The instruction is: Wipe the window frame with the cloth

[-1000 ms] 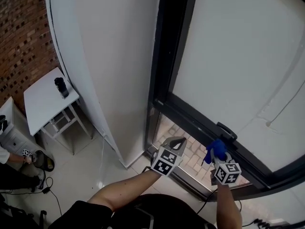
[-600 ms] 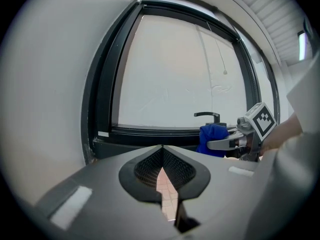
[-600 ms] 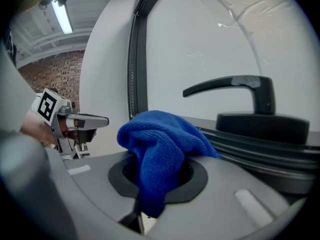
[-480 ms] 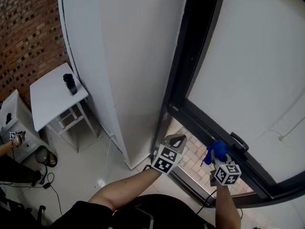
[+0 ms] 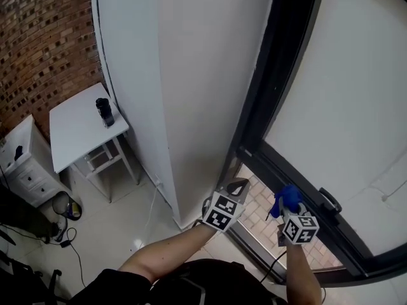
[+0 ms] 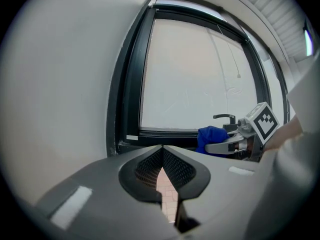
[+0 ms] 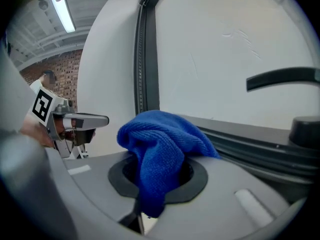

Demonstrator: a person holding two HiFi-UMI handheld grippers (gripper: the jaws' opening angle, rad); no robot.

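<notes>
A blue microfibre cloth (image 7: 160, 144) is pinched in the right claw (image 5: 288, 206) and held just before the lower rail of the black window frame (image 5: 276, 81), near the handle (image 5: 331, 200); contact cannot be confirmed. The left claw (image 5: 236, 185) is pressed together on nothing. The approach appears to be in hand. Next, the cloth must be pressed to the rail and drawn along it.
</notes>
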